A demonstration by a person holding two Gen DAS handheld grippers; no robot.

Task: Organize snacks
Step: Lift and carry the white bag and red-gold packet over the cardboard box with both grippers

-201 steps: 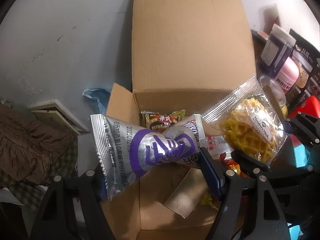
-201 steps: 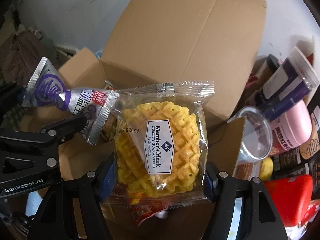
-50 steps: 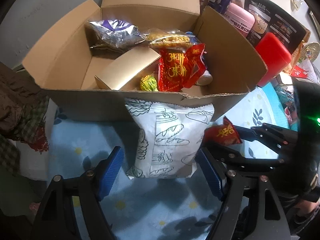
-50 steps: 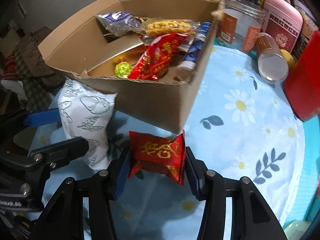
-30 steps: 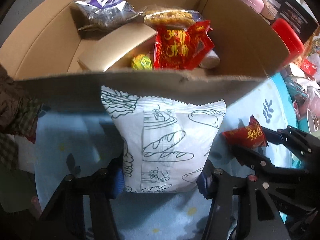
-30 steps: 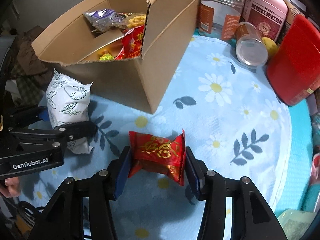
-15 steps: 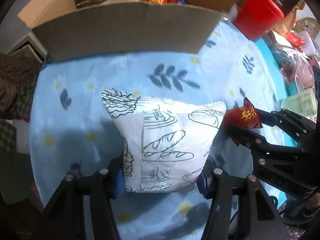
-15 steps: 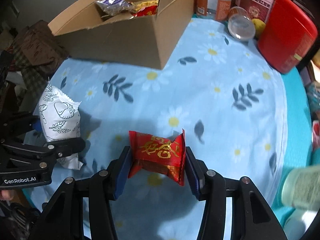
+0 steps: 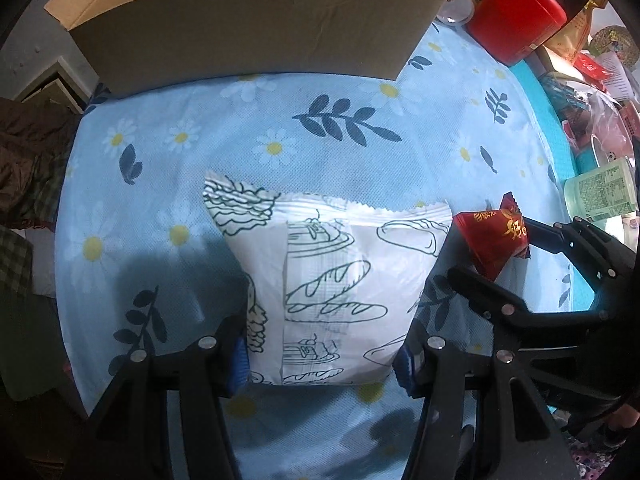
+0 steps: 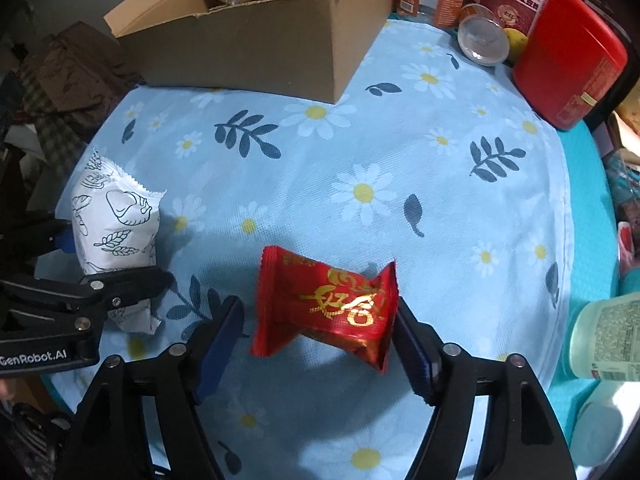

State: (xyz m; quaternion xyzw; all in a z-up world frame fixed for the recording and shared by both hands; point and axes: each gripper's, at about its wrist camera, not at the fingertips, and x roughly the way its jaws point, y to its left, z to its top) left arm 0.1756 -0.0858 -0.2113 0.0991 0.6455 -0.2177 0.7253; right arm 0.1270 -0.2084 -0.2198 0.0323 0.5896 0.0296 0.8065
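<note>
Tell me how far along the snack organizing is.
Several snacks already sit in the cardboard box. In hand: the left gripper holds a white bread-print packet, the right gripper a red gold-lettered packet, both over the floral cloth. Placing them remains.

Your left gripper (image 9: 324, 364) sat at the bottom of the frame, its blue-padded fingers (image 9: 238, 364) pressed against both sides of the white bread-print packet (image 9: 332, 292), which stood above the blue daisy tablecloth (image 9: 280, 148). At the right edge, your right gripper (image 9: 508, 252) reached in, a red gold-lettered packet (image 9: 494, 236) between its black fingers; whether they pinched it could not be told here. The cardboard box (image 9: 256, 24) filled the top of the frame, snacks barely showing over its rim. A red container (image 9: 516, 12) stood at upper right, a pale green bottle (image 9: 600, 192) at right.
</note>
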